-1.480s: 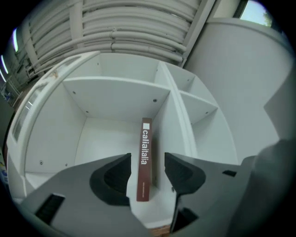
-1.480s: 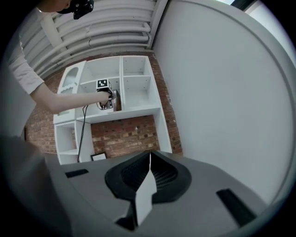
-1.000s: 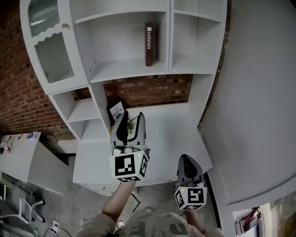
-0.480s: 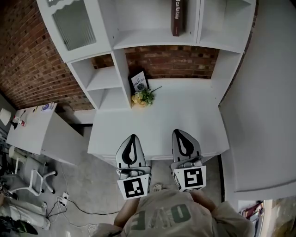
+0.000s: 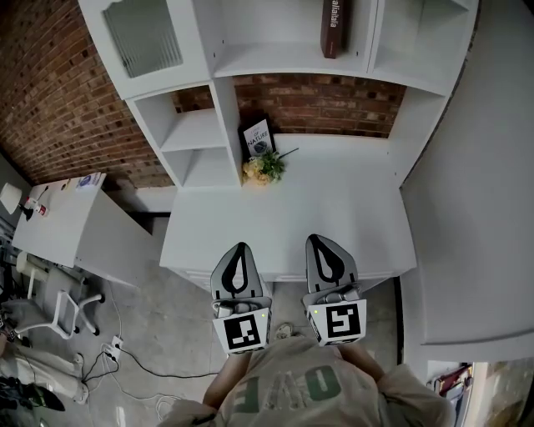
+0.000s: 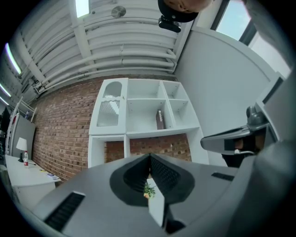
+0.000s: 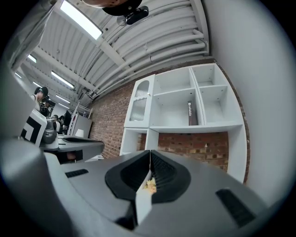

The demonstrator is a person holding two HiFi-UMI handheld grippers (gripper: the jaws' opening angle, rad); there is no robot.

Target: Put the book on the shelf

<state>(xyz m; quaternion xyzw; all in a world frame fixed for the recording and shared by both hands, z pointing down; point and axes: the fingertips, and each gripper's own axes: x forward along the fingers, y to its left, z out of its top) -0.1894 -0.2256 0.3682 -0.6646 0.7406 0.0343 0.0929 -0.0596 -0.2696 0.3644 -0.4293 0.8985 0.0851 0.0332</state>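
A dark red book (image 5: 332, 25) stands upright on the white shelf unit's (image 5: 292, 62) upper middle shelf, against its right divider. It shows too in the left gripper view (image 6: 160, 119) and the right gripper view (image 7: 191, 114). My left gripper (image 5: 240, 248) and right gripper (image 5: 322, 241) hang side by side at the white desk's (image 5: 350, 208) front edge, far from the book. Both are shut with nothing between their jaws, as the left gripper (image 6: 150, 157) and right gripper (image 7: 150, 155) show in their own views.
A small dark booklet (image 5: 258, 138) leans against the shelf's lower divider, with a bunch of yellow flowers (image 5: 264, 167) in front. A glass cabinet door (image 5: 142, 37) is upper left. A white side table (image 5: 58, 225) and chair (image 5: 58, 313) stand left; a grey wall (image 5: 476, 208) rises right.
My left gripper has drawn back from over the desk to its front edge and has shut. The right gripper now sits level beside it. The head view has tilted lower.
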